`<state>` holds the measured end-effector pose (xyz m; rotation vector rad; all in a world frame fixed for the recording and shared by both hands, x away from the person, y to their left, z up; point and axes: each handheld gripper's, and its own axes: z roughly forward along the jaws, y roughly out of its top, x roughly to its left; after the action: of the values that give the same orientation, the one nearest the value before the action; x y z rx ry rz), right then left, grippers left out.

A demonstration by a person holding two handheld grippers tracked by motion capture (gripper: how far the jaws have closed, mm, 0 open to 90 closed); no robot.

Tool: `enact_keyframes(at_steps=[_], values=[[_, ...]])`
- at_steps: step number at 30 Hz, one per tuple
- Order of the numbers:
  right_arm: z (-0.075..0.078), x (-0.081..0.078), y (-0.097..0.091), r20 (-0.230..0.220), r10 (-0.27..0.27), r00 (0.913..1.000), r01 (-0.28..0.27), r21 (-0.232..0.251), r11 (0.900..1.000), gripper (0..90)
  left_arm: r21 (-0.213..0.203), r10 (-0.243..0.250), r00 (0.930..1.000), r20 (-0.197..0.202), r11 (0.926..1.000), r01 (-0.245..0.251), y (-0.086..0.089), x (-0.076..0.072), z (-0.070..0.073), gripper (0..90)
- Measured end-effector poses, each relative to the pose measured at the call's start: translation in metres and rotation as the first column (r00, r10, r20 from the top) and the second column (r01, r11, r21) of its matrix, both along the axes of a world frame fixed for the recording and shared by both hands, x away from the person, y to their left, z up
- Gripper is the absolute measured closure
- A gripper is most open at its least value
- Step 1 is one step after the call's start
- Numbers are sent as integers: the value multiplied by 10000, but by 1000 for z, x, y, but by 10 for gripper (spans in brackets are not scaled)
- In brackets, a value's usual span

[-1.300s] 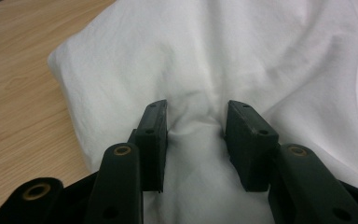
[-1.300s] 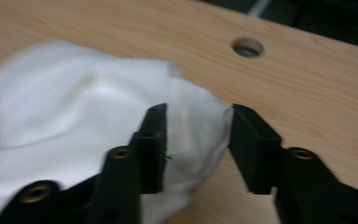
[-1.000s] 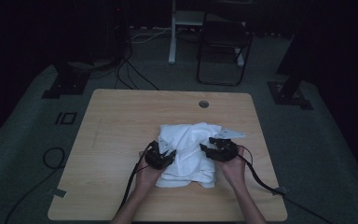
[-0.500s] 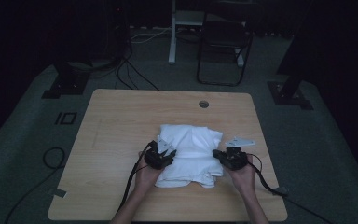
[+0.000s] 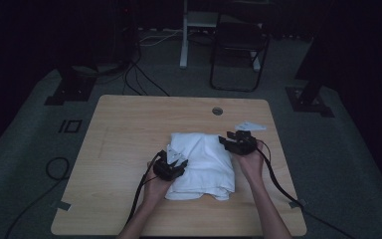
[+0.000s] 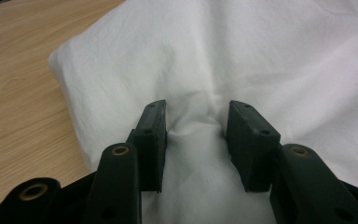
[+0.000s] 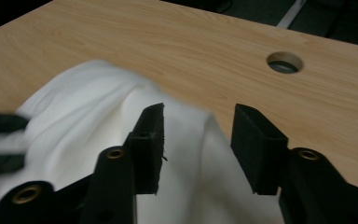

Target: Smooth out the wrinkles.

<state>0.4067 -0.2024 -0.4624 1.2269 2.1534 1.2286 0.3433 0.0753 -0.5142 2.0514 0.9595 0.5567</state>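
My left gripper (image 6: 196, 135) has a raised pleat of the folded white cloth (image 5: 201, 164) between its jaws, and in the left gripper view the pads press into that ridge from both sides, so I read it as clenched on the fabric. My right gripper (image 7: 198, 140) has just been opening; its jaws now stand apart with only air between them, released, poised over the cloth's far right corner with bare tabletop beyond. The cloth lies in a loose rectangular bundle on the wooden table (image 5: 129, 129), a little right of centre and toward my side, well clear of the round cable hole (image 5: 217, 110) and of a small pale scrap (image 5: 251, 126) near the right edge. The main risk, as I judge it, is that the left pinch holds more than one layer, or only the top one: if I lift or pull from there, the fold could drag open or bunch instead of moving as a whole. The right jaws hang just above the corner, so closing too high would catch nothing, and closing too deep might snag a lower ply and twist the bundle. My left hand (image 5: 154, 186) rests low at the cloth's left edge, gripper angled forward and down; my right hand (image 5: 251, 162) is held further forward at the right edge, gripper (image 5: 237, 142) pointing inward across the cloth.
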Motion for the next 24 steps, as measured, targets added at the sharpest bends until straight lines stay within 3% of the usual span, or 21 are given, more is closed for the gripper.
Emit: enact_keyframes(at_steps=[2,4,5,8,9,11,12,14,16,18,20,21,24], values=[[-6,16,7,-494,134,9987,-125,198,9997,566,59,52,10000,36,10000,-53,-1,-1,0,588],[-10,23,11,-811,353,9961,-358,-53,9993,844,103,86,9999,80,9999,-87,-2,-2,0,589],[-10,22,9,-774,128,9969,-151,-292,9995,892,113,109,9999,100,9999,-111,-2,-2,0,589],[-3,15,-2,-394,-331,9987,328,-101,9994,900,304,154,9997,204,9994,-160,-4,-4,-1,590],[8,7,-20,192,-1143,9933,1146,-197,9932,900,308,159,9997,210,9994,-166,-4,-5,-1,591],[15,1,-40,184,-1451,9892,1445,335,9889,900,285,84,9996,253,9996,-92,-5,-5,-1,592],[15,-2,-45,88,-1382,9904,1379,297,9900,900,326,38,9996,284,9995,-47,-6,-6,-1,592],[8,-8,-43,-103,-1244,9922,1237,-484,9911,881,395,72,9995,305,9992,-84,-8,-7,0,591],[0,-16,-40,-154,-1306,9913,1290,-771,9886,730,212,49,9998,187,9998,-53,-5,-6,0,587],[-2,-30,-36,19,-1062,9943,1062,-463,9933,602,20,3,10000,83,10000,-3,-2,-5,2,582],[-2,-38,-32,149,-834,9964,840,-413,9956,568,-95,10,10000,83,10000,-9,-1,-5,4,577],[-3,-52,-22,405,-356,9985,373,-431,9984,523,-77,-10,10000,97,10000,11,-1,-6,5,565],[-12,-70,-2,114,662,9977,-659,-314,9973,505,-79,61,10000,74,10000,-61,-2,-8,7,550]])
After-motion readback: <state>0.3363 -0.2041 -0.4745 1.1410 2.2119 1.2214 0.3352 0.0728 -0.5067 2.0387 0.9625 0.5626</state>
